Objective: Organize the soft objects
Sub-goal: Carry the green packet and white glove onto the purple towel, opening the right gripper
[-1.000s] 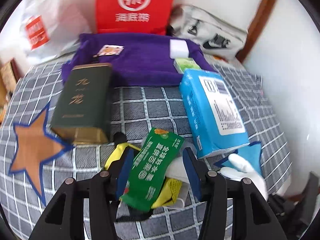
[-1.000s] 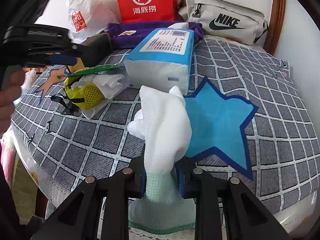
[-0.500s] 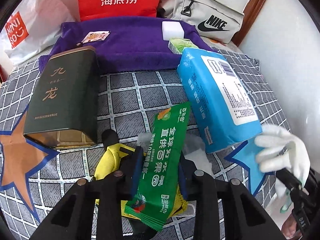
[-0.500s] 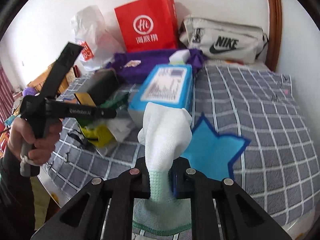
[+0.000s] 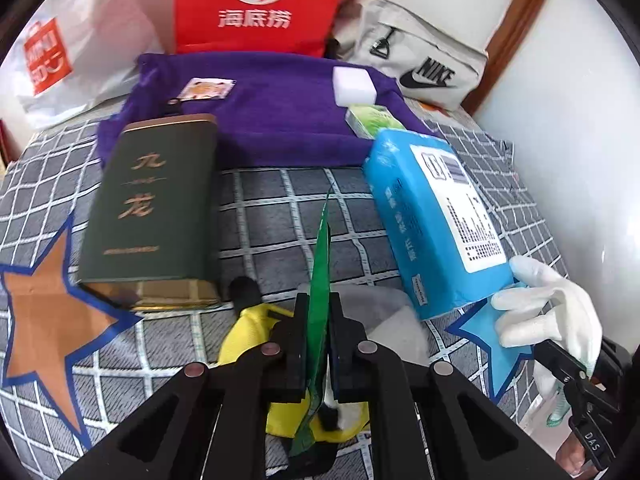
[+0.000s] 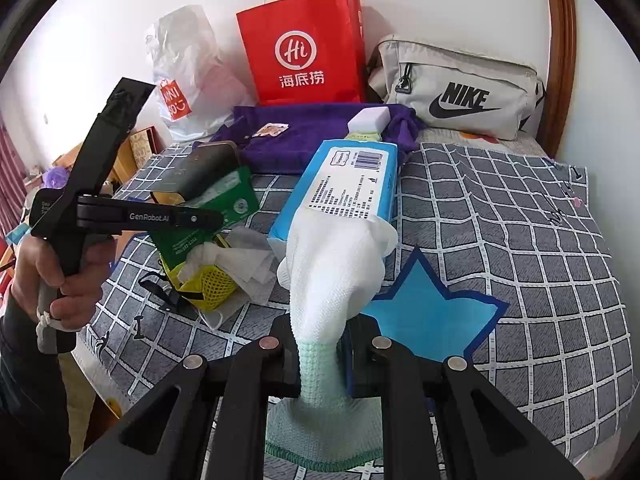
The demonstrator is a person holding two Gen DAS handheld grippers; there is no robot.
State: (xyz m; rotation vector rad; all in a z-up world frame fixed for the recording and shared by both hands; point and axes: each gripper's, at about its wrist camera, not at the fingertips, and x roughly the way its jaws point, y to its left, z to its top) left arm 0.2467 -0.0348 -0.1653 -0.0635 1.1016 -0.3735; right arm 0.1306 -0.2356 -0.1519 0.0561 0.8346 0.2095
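Note:
My left gripper point(image 5: 319, 320) is shut on a green foil packet point(image 5: 321, 264), held edge-on above the checked tablecloth; the packet also shows in the right wrist view point(image 6: 208, 216). Below it lie a yellow mesh item point(image 5: 250, 326) and white tissue point(image 6: 244, 260). My right gripper point(image 6: 320, 344) is shut on a white knit glove point(image 6: 340, 268) with a green cuff, lifted above the table's front edge; the glove also shows in the left wrist view point(image 5: 556, 304). A blue tissue pack point(image 5: 436, 216) lies to the right, a purple towel point(image 5: 272, 108) at the back.
A dark green tin point(image 5: 152, 208) lies left of centre. A red paper bag point(image 5: 260, 4), a white plastic bag point(image 5: 68, 52) and a grey Nike pouch point(image 5: 420, 68) stand along the back wall. A white block point(image 5: 354, 86) and small green box point(image 5: 372, 120) rest on the towel.
My left gripper closed on the green packet and lifted it, turning it edge-on. My right gripper raised the glove off the table and pulled back.

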